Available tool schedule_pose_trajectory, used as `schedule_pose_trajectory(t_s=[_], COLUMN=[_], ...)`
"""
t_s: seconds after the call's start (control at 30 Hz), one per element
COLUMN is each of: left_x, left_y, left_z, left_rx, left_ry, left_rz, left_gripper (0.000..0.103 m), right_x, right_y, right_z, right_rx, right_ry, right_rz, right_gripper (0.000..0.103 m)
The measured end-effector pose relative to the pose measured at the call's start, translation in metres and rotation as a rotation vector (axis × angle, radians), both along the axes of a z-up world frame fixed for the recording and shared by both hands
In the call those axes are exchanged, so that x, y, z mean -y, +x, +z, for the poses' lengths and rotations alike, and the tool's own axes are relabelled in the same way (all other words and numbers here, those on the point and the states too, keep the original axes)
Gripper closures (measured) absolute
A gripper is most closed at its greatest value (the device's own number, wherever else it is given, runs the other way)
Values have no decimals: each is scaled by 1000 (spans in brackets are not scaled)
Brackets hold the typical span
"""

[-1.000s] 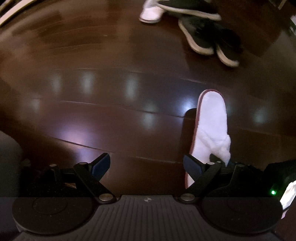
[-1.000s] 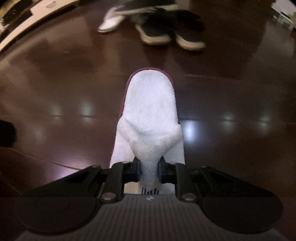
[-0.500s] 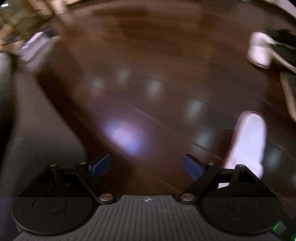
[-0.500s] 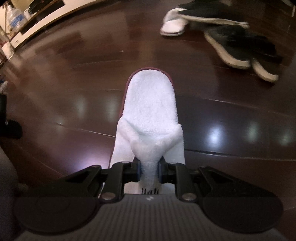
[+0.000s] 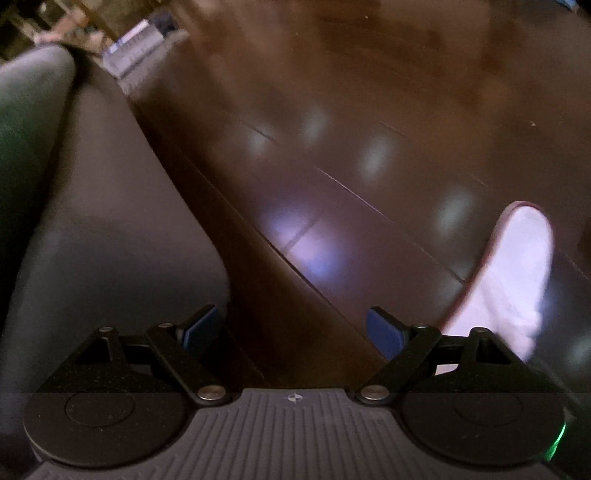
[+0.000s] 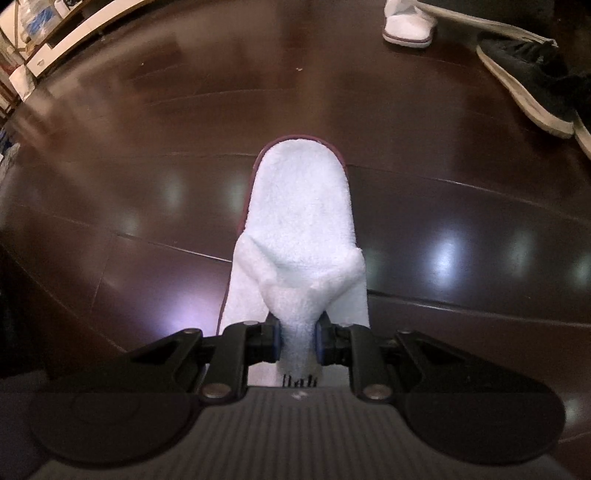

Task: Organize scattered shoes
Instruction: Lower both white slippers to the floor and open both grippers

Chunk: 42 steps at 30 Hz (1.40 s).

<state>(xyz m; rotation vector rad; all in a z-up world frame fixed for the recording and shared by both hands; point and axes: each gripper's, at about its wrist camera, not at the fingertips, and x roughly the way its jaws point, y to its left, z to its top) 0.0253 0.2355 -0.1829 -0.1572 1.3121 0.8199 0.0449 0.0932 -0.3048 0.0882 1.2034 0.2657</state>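
Dark wood floor, white slipper pinched in right hand-held gripper (left hand-held gripper seemingly agape, empty).

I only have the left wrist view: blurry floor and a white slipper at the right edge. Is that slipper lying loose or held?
Observer: Held. The right claw is shut on the white slipper, pinching its bunched upper strap.
Operator: Any other shoes around? I see none.
Observer: Yes, a second white slipper lies on the floor far ahead of the right claw.
Operator: Anything beside it?
Observer: A black sneaker with a white sole lies to its right.
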Motion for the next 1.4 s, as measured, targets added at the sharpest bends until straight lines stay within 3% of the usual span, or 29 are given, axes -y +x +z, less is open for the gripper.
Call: schedule_pose_trajectory(t_s=[0.13, 0.37, 0.53, 0.67, 0.83, 1.1, 1.33, 1.4], left_x=[8, 17, 5, 8, 12, 28, 90, 112], left_y=[8, 3, 0, 2, -1, 0, 2, -4], left_z=[-7, -22, -23, -19, -12, 26, 68, 85], left_rx=[-3, 37, 50, 56, 70, 163, 209, 227], left_ry=[45, -14, -114, -94, -139, -179, -229, -258], left_rz=[-25, 10, 102, 105, 123, 79, -127, -176], left_gripper=[13, 12, 12, 12, 12, 13, 17, 16], right_x=[1, 16, 21, 21, 27, 74, 147, 185], right_y=[4, 6, 9, 13, 14, 11, -3, -13], right_z=[-5, -9, -13, -6, 5, 50, 119, 149], right_rx=[-17, -56, -77, -67, -58, 4, 135, 179], right_ry=[11, 79, 142, 155, 171, 172, 112, 86], right_rz=[-13, -9, -12, 8, 27, 19, -60, -114], right_gripper=[85, 79, 71, 66, 65, 64, 63, 60])
